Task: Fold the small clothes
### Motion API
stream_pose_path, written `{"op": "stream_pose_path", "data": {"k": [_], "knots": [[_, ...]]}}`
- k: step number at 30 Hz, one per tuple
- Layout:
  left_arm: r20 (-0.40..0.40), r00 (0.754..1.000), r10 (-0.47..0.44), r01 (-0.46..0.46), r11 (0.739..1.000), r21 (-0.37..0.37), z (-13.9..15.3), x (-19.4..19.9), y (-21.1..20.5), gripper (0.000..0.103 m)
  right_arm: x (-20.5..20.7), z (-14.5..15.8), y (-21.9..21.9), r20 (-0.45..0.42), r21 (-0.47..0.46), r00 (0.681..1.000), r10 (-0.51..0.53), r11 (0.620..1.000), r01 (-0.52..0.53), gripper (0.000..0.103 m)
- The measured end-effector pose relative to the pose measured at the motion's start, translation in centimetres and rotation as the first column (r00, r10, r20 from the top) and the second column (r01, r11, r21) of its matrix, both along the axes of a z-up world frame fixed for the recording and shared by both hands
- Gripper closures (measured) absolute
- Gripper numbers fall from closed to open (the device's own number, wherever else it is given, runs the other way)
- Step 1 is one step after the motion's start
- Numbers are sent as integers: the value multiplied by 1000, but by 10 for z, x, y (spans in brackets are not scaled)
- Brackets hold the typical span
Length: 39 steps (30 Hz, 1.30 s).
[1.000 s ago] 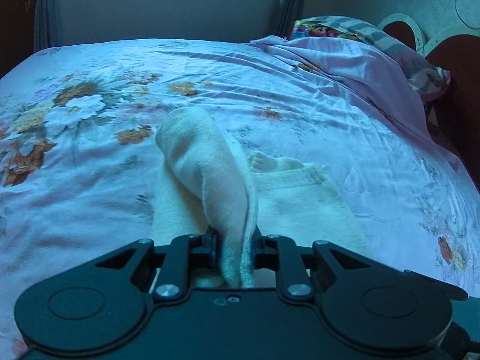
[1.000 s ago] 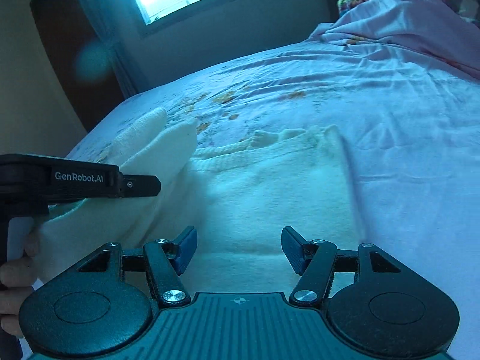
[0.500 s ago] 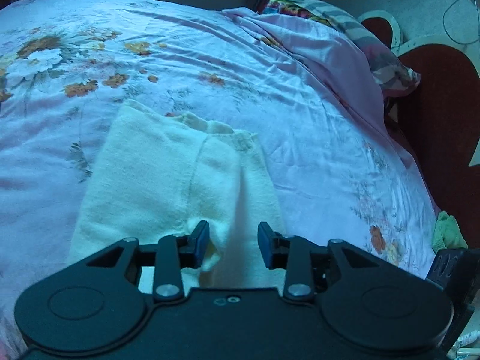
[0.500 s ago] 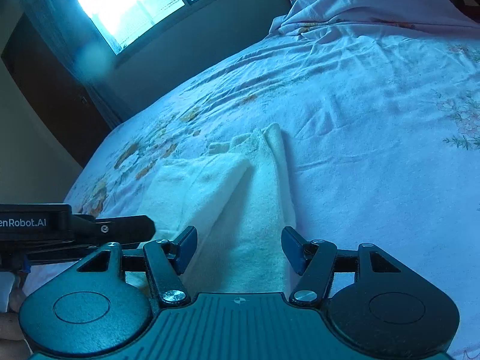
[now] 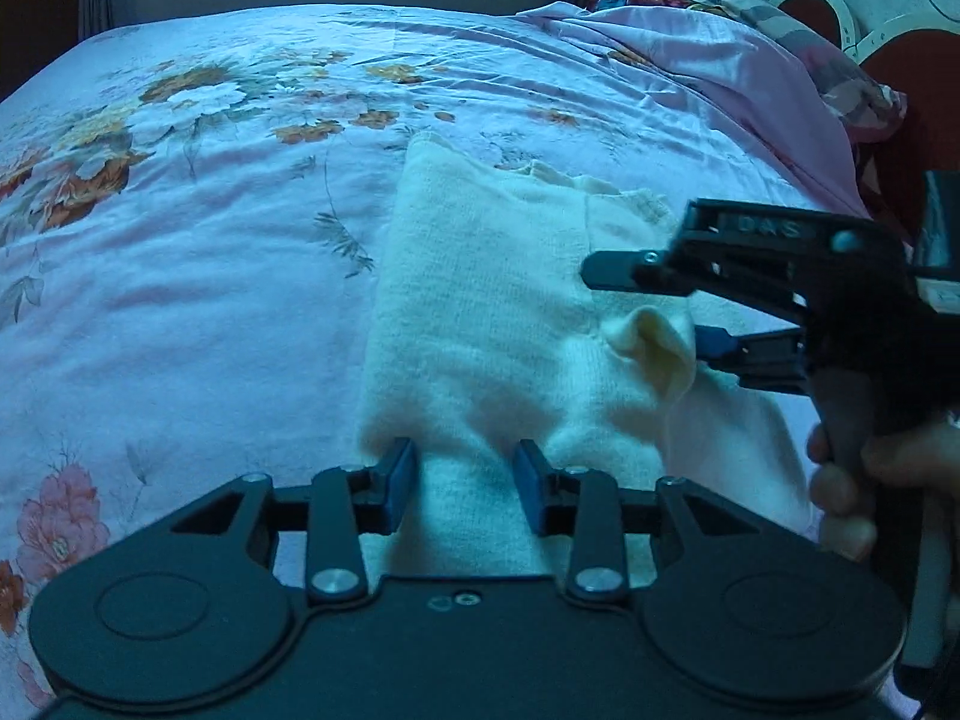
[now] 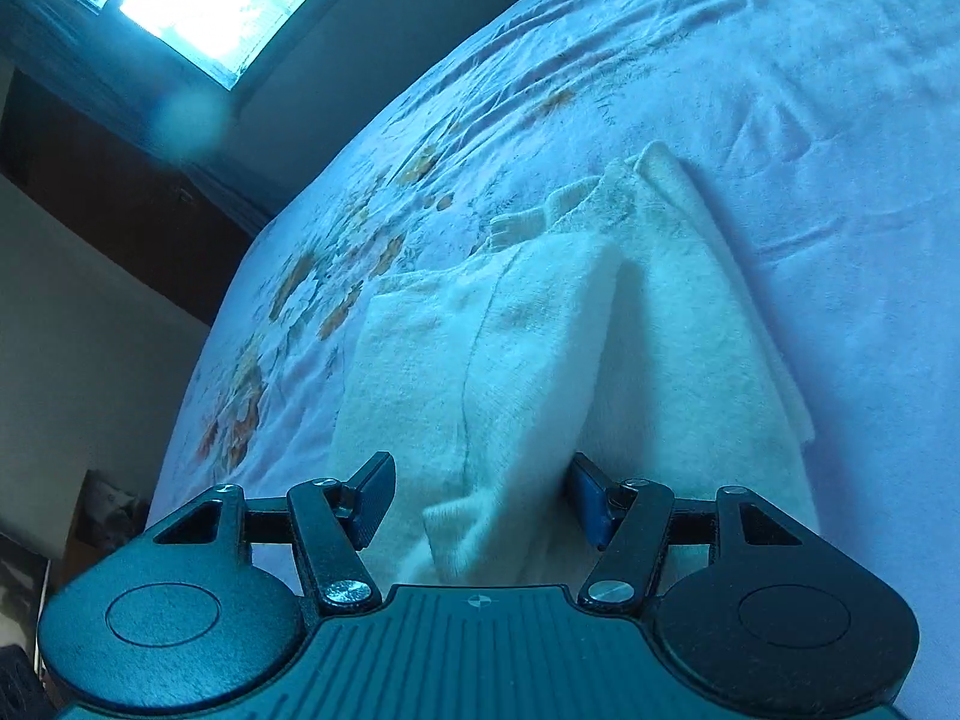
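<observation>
Lying folded on floral sheet [image 5: 180, 312]: fuzzy cream garment [image 5: 480, 324]; left gripper [image 5: 465, 489], right gripper [image 6: 480, 495] both wide.

left: bare bedsheet [image 5: 198, 312] | right: right hand-held gripper [image 5: 696, 318] over garment [image 5: 480, 312]

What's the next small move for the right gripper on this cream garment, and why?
Probably close the right gripper on the raised flap of the cream garment. Its jaws stand open with that lifted edge between them, while the left gripper, also open, sits at the near hem on the floral bedsheet.
</observation>
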State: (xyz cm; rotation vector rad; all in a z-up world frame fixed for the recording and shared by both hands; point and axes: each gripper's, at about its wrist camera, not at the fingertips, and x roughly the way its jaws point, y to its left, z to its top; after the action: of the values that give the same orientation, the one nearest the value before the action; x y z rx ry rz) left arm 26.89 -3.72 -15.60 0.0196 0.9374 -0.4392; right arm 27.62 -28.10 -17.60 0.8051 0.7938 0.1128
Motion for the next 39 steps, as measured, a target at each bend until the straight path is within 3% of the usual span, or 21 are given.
{"op": "stream_pose_path", "data": {"k": [3, 6, 7, 8, 13, 16, 20, 22, 26, 29, 32, 35, 39], "knots": [[-4, 1000, -7, 7, 999, -33, 0, -1, 7, 70, 17, -3, 4, 17, -57, 1000, -9, 998, 10, 42], [-24, 1000, 3, -5, 998, -70, -1, 3, 12, 70, 30, -10, 3, 8, -51, 1000, -21, 998, 22, 67], [-25, 1000, 6, -8, 997, -73, -1, 3, 12, 70, 33, -13, 2, 8, -42, 1000, -16, 999, 16, 87], [-24, 1000, 7, -9, 997, -77, -1, 3, 13, 70, 36, -13, 3, 8, -46, 1000, 0, 999, 0, 90], [4, 1000, -3, 4, 995, -101, 7, 2, 10, 70, 33, 12, 13, 111, -239, 991, 72, 970, -43, 92], [13, 1000, -24, 26, 989, -144, 17, 2, -1, 70, 30, 35, 14, 159, -373, 974, 158, 924, -89, 93], [6, 996, -93, 92, 976, -196, 22, -1, -30, 70, 22, 60, 9, 202, -544, 953, 228, 835, -84, 93], [-24, 994, -103, 97, 975, -202, 14, -1, -45, 70, 28, 56, 7, 153, -617, 949, 274, 777, -125, 93], [-88, 988, -128, 111, 978, -176, -8, 2, -60, 70, 45, 6, -10, -46, -622, 968, 246, 752, -220, 92], [-73, 990, -125, 111, 979, -171, -2, -3, -50, 70, 27, 9, -23, -4, -545, 981, 192, 823, -163, 88], [-40, 994, -104, 96, 981, -169, 10, -5, -35, 70, 0, 24, -33, 32, -446, 987, 156, 886, -126, 71], [30, 997, -76, 79, 988, -129, 23, -10, -20, 70, -36, 37, -34, 38, -388, 988, 151, 913, -125, 70], [58, 998, -29, 34, 996, -87, 24, -13, -4, 70, -82, 38, -30, 15, -327, 992, 123, 938, -111, 70]]}}
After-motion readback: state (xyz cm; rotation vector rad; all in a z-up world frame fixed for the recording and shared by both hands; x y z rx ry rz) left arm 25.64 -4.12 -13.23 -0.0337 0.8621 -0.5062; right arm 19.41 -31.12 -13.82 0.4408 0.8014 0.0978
